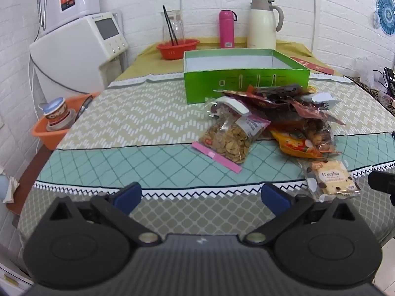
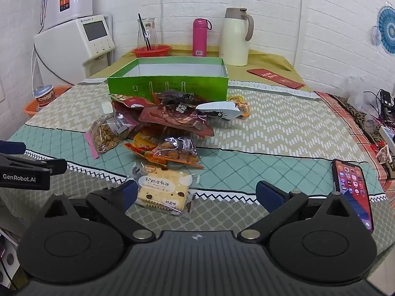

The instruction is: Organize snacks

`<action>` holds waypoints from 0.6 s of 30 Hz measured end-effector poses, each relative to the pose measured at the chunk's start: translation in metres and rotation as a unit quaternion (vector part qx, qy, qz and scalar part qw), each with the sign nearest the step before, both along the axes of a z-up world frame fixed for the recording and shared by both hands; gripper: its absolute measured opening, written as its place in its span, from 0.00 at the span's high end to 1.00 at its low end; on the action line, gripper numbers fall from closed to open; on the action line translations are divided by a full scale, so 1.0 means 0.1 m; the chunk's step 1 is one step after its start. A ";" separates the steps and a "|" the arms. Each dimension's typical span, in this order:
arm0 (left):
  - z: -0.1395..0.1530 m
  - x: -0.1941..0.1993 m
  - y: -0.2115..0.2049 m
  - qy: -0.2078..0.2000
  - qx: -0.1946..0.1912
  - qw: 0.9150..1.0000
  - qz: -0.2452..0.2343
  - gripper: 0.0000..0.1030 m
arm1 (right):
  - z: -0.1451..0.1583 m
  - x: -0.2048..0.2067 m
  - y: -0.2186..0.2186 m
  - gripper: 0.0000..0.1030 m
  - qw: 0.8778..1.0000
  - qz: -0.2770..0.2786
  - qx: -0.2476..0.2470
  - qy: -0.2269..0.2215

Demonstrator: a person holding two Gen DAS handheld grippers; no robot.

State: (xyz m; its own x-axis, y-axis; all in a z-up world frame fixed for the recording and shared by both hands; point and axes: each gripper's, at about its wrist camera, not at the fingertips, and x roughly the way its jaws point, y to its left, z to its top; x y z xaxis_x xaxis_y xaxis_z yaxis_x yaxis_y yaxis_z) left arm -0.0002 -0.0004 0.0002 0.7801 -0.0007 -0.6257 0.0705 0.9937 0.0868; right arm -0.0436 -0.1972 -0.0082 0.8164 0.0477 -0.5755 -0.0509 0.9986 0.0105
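Partly buried under the snack pile [image 2: 170, 120], an orange packet [image 2: 145, 145], label unreadable.

both views are fisheye, each mounted on a gripper and looking forward along its fingers, tilted down toward the table [image 1: 153, 113] from its near edge. the left wrist view sits further left: the green box [image 1: 246, 83] and snack pile [image 1: 271, 118] fall right of centre, and the right gripper [image 1: 382, 185] enters at its right margin. the right wrist view sits further right and close to the cracker packet [image 2: 160, 192]; the left gripper [image 2: 24, 170] enters at its left margin. both share the box, pile, flasks and brick back wall [image 2: 271, 0].
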 end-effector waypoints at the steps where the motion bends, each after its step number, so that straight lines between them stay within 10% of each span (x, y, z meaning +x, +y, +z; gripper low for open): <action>1: 0.00 0.00 -0.01 -0.002 0.002 1.000 0.001 0.00 | 0.00 0.00 0.00 0.00 1.000 0.001 0.000 0.000; 18: -0.03 0.03 0.00 0.004 -0.015 1.000 -0.002 0.00 | -0.02 0.03 0.01 0.00 1.000 -0.001 0.000 0.002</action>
State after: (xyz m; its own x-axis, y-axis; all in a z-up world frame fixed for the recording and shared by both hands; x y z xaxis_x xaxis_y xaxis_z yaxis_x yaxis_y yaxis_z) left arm 0.0031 -0.0005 -0.0030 0.7755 -0.0220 -0.6310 0.0745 0.9956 0.0569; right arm -0.0406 -0.1961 -0.0101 0.8148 0.0461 -0.5780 -0.0491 0.9987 0.0105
